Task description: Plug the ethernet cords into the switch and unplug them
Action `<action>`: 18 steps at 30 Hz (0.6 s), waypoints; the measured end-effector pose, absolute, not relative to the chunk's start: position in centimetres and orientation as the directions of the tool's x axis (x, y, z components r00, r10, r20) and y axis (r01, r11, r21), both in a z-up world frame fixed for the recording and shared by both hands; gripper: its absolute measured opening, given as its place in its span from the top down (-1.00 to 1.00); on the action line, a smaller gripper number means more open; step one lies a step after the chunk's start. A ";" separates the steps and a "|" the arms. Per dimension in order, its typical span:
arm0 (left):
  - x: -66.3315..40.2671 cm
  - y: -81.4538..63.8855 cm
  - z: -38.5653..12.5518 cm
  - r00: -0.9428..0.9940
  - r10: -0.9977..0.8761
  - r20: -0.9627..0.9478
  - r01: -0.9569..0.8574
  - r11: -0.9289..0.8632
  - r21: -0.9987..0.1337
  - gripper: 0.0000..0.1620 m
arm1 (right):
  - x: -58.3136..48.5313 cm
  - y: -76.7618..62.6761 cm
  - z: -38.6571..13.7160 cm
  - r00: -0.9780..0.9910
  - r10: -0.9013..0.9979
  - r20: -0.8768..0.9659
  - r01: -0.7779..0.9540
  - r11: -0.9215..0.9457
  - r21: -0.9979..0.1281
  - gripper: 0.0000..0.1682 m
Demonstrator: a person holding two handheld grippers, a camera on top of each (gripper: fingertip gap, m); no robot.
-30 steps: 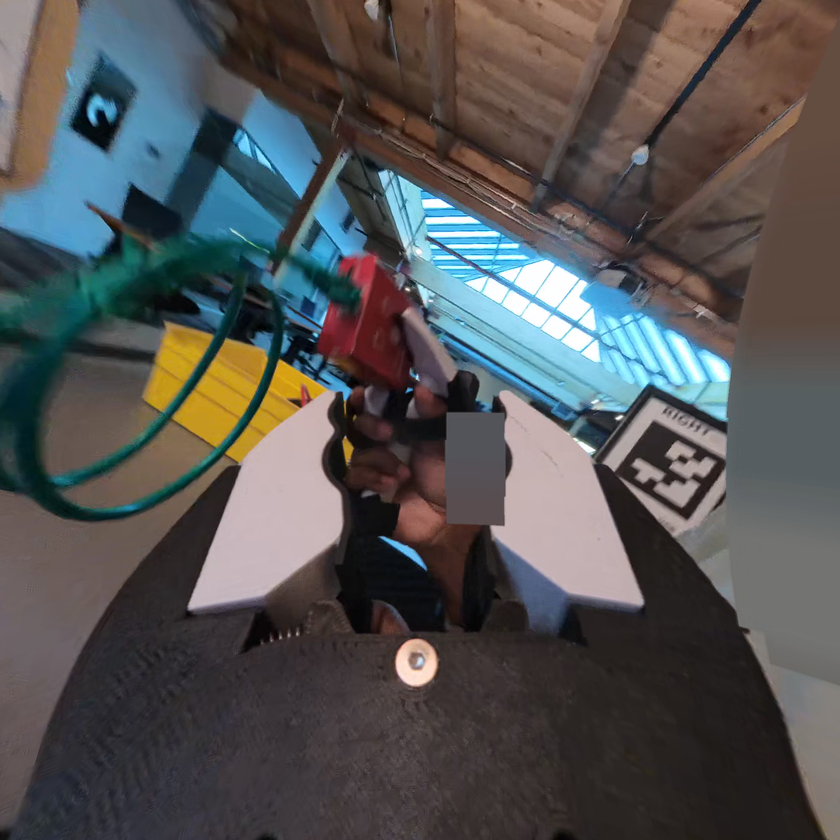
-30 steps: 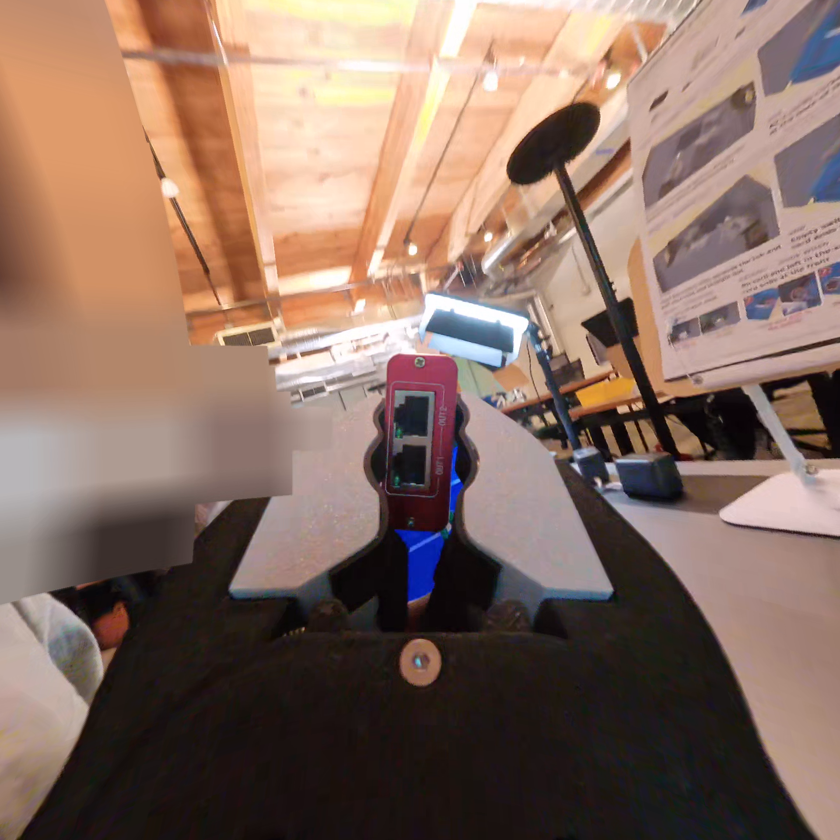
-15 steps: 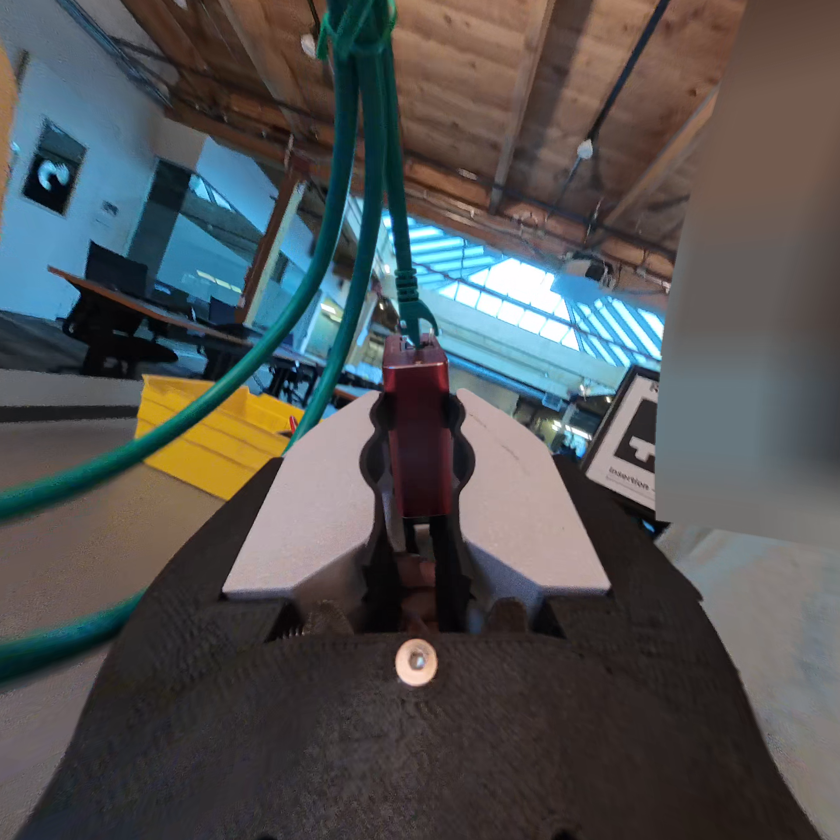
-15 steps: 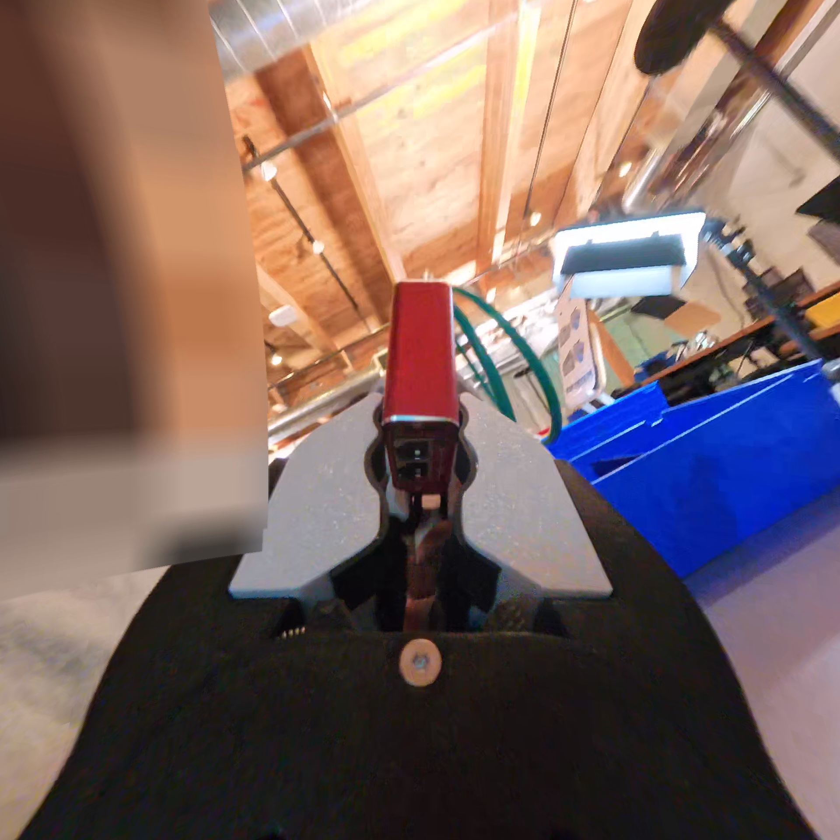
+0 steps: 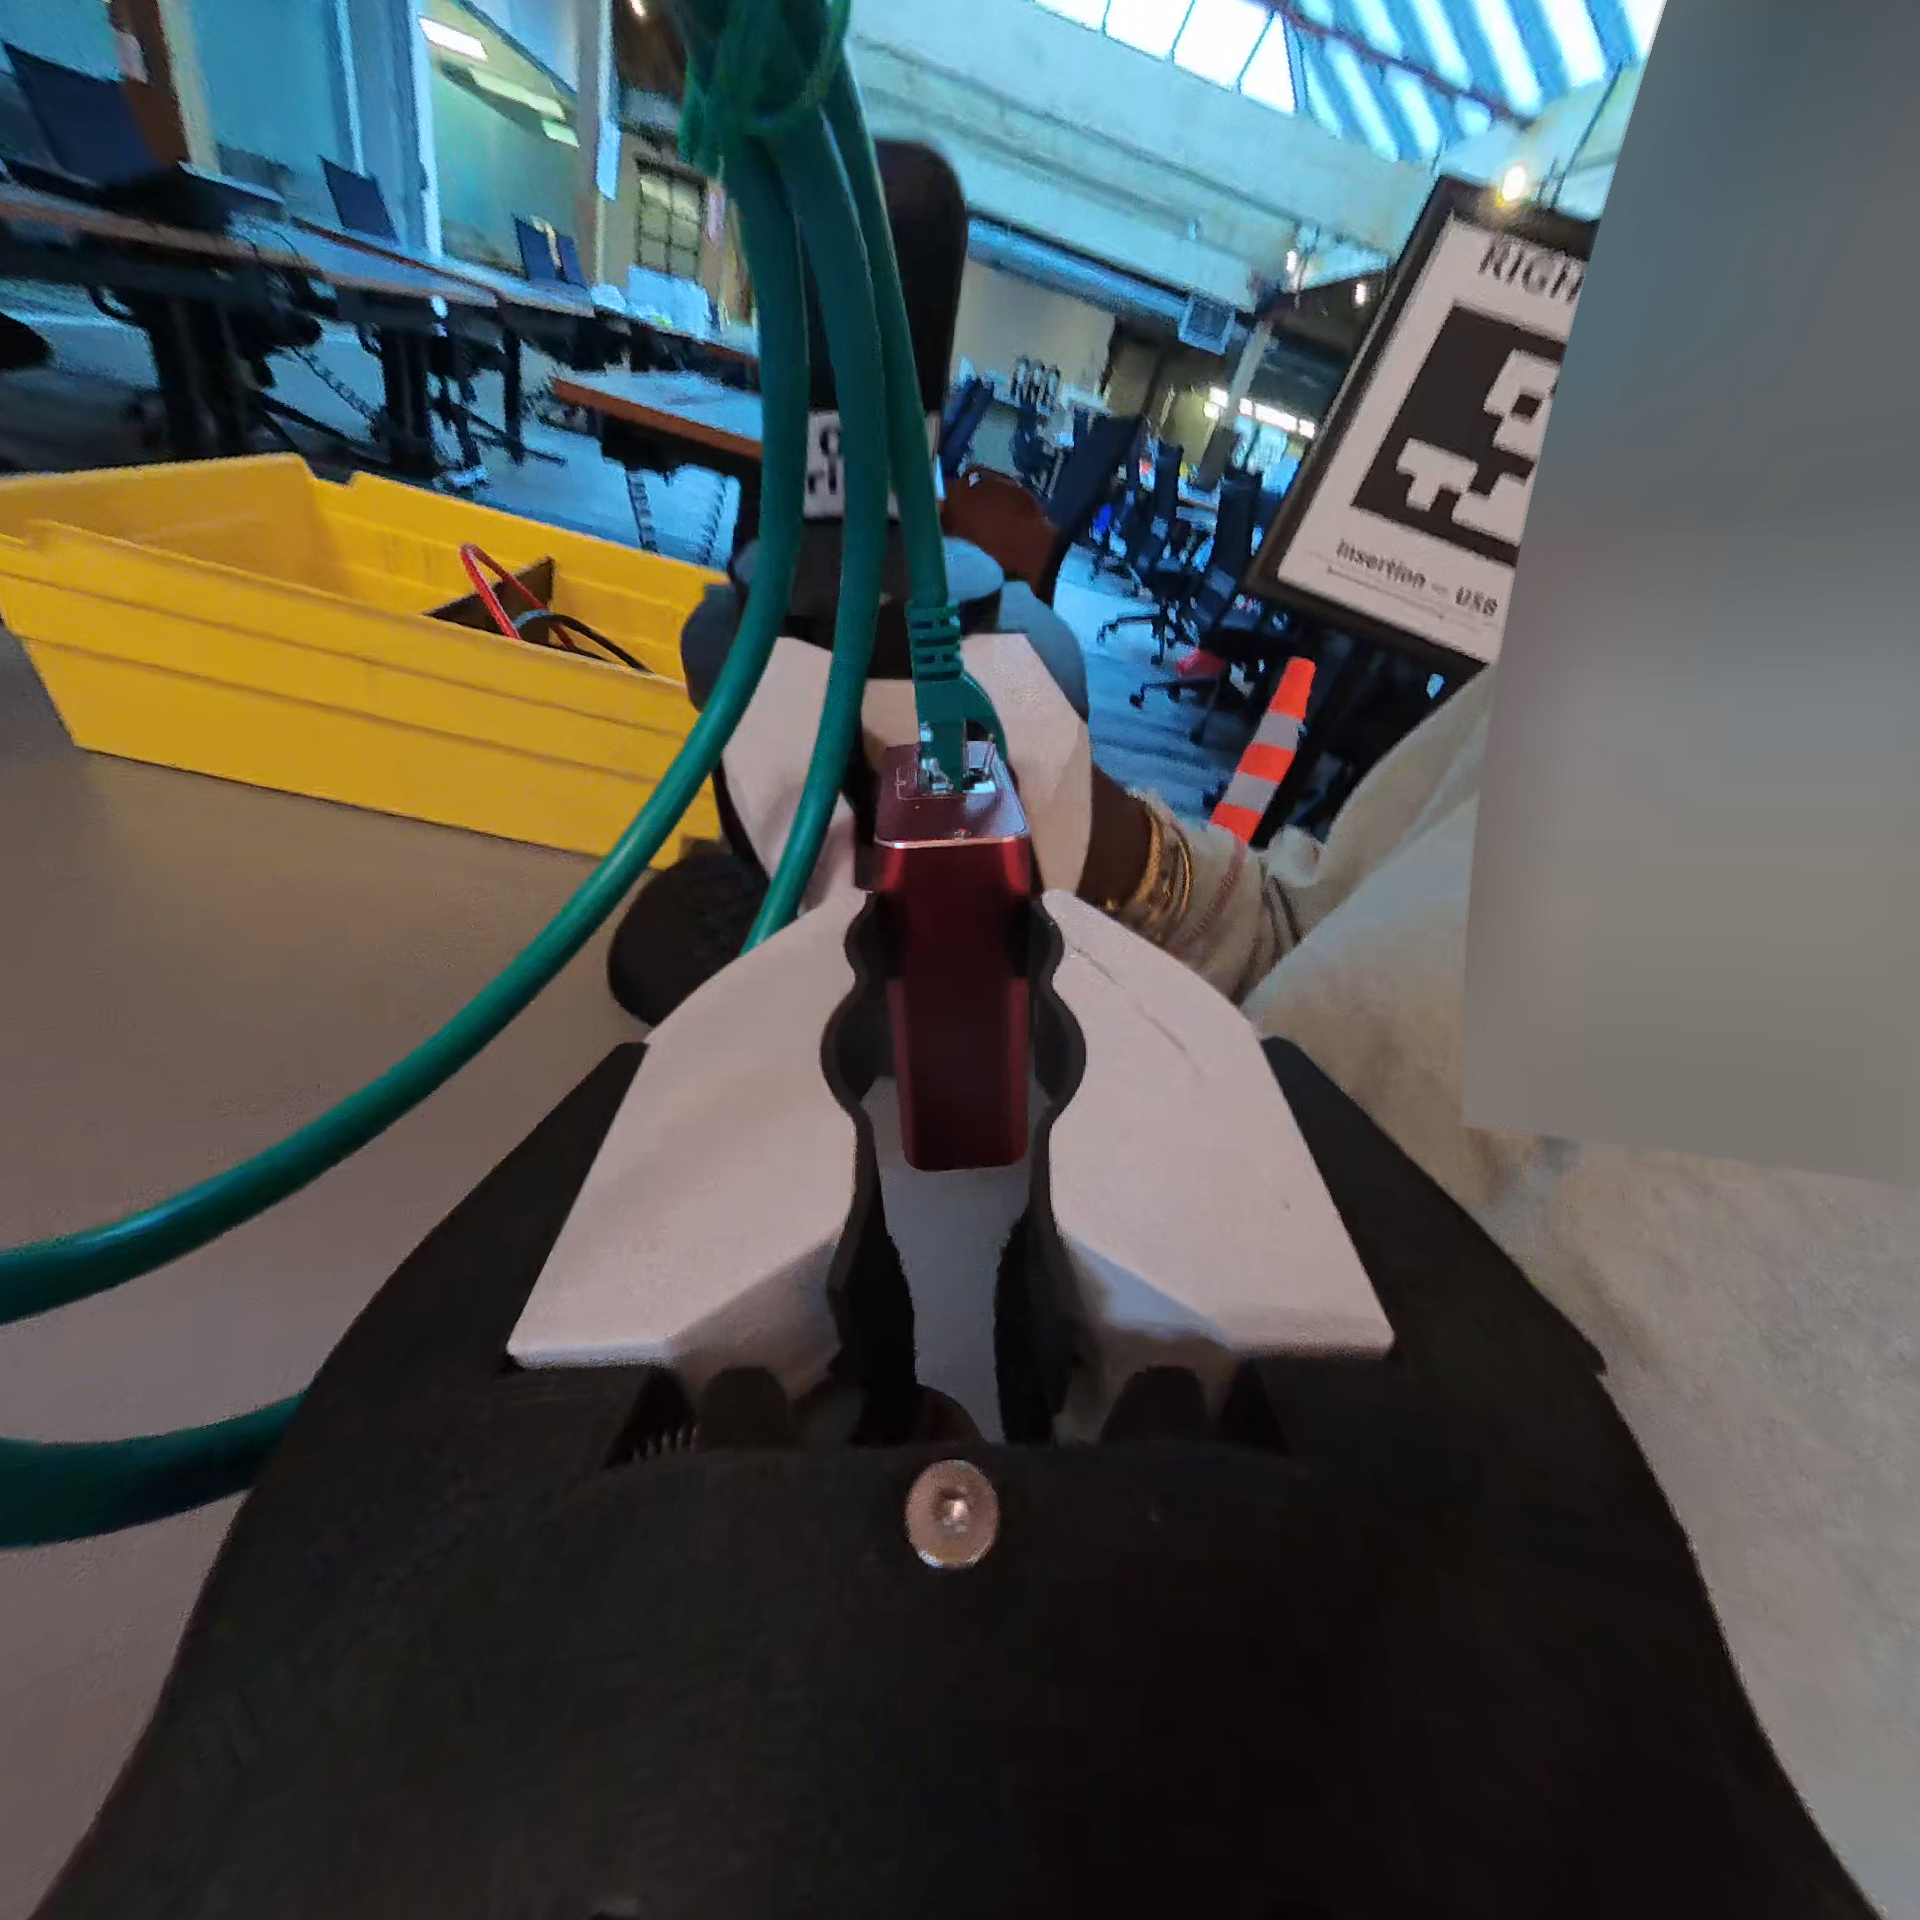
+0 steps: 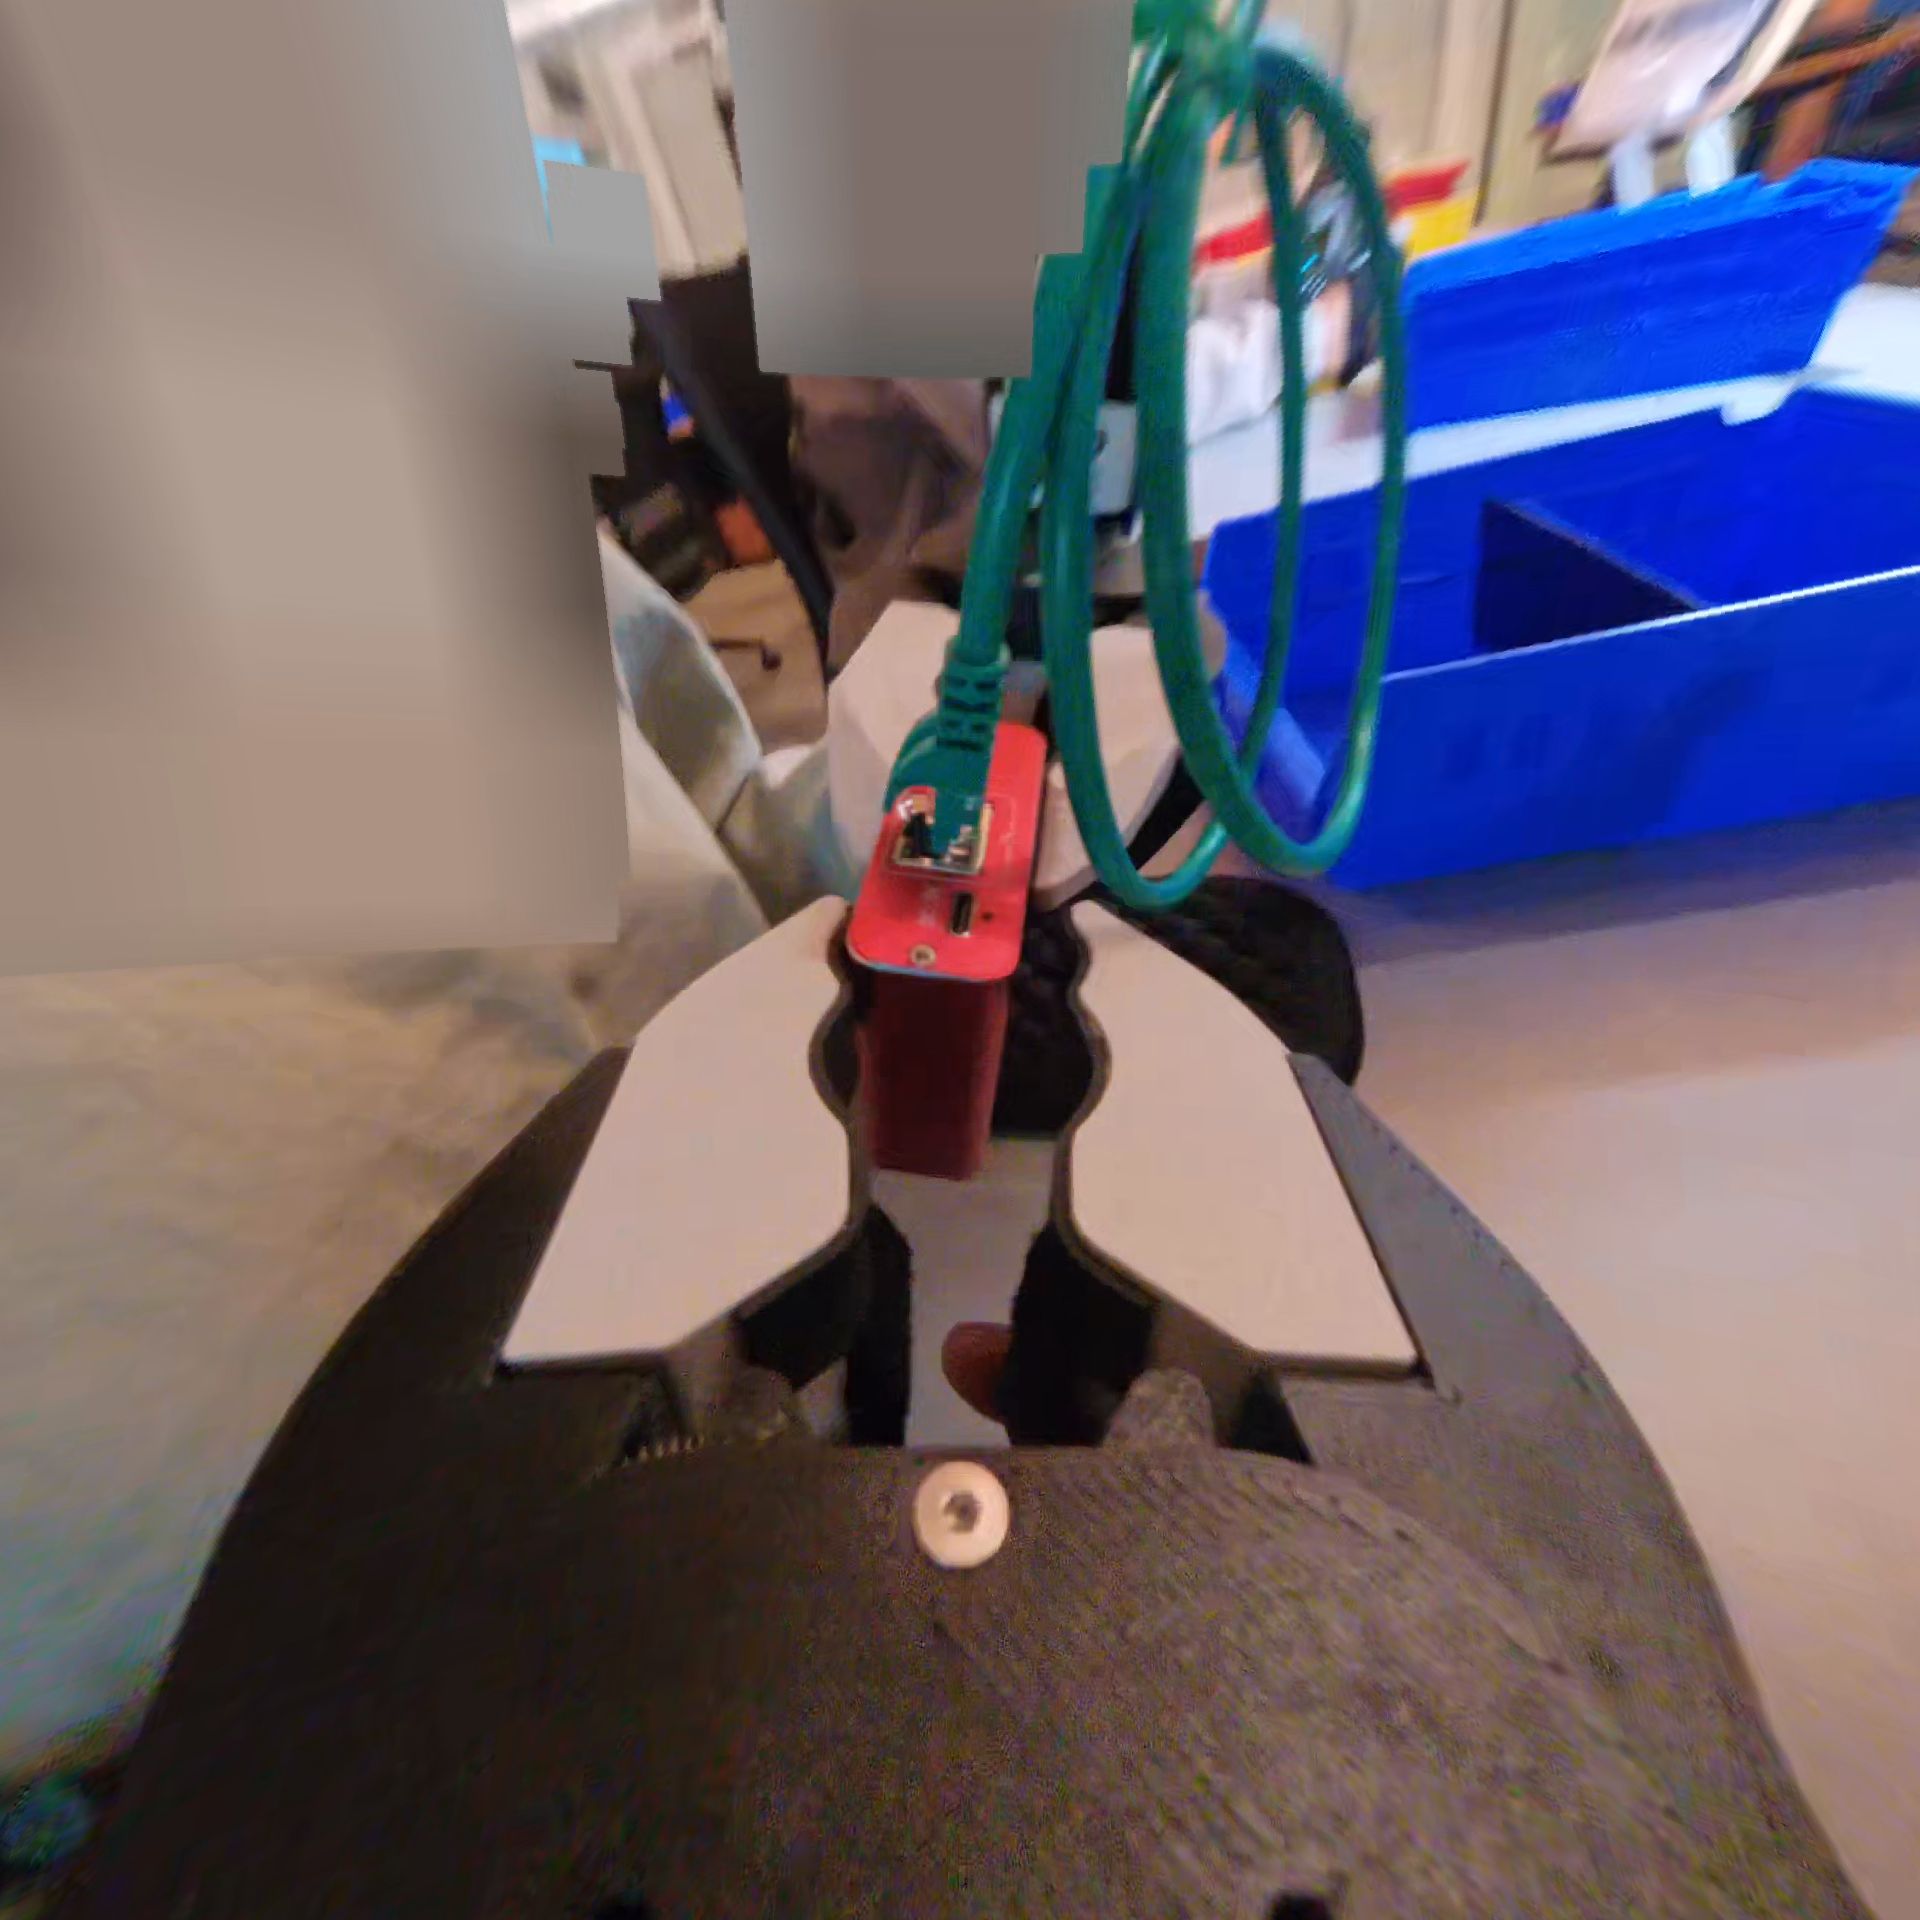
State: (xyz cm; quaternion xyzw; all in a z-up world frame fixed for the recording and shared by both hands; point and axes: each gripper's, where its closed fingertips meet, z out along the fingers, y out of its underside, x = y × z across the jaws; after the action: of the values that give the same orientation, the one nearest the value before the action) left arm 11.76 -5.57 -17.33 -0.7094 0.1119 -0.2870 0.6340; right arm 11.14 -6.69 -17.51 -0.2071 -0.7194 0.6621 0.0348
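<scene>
A red ethernet switch sits clamped between my left gripper's fingers. A green ethernet cord is plugged into a port on its far end by a green plug. The cord rises in tied loops. My right gripper faces the same switch from the other side, jaws slightly apart. The switch touches its left finger and a gap shows on the right. The plug and cord loops show here too. Each gripper's white fingers show behind the switch in the other's view.
A yellow bin stands on the grey table at the left. A blue bin stands at the right. A marker sign and an orange cone are behind. A person's wrist with bracelets and light clothing are close by. The grippers are tip to tip, or close to it.
A second ago my right gripper alone held the switch and my left was open. My left gripper shut on it, both views tilted down toward the table, and my right jaws have widened.
</scene>
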 end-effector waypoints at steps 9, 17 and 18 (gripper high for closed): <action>8.5 -4.8 -14.4 0.860 -0.389 0.331 0.400 0.111 -0.910 0.28 | 9.7 -4.6 -14.1 -0.879 0.410 -0.245 0.023 -0.475 -0.879 0.68; 9.1 -3.0 -14.3 0.796 -0.428 0.427 0.544 0.199 -0.815 0.68 | 8.5 -3.8 -13.2 -0.834 0.445 -0.327 -0.037 -0.636 -0.771 0.68; 9.0 -3.1 -14.5 0.804 -0.421 0.420 0.529 0.182 -0.829 0.68 | 8.3 -3.9 -13.5 -0.829 0.446 -0.338 -0.013 -0.619 -0.786 0.68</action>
State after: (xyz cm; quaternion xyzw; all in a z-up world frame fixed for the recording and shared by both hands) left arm 9.01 -3.12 -14.52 -0.5597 -0.0482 -0.3093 0.7673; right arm 8.34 -3.92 -13.48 -0.2604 -0.4160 0.8611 0.1331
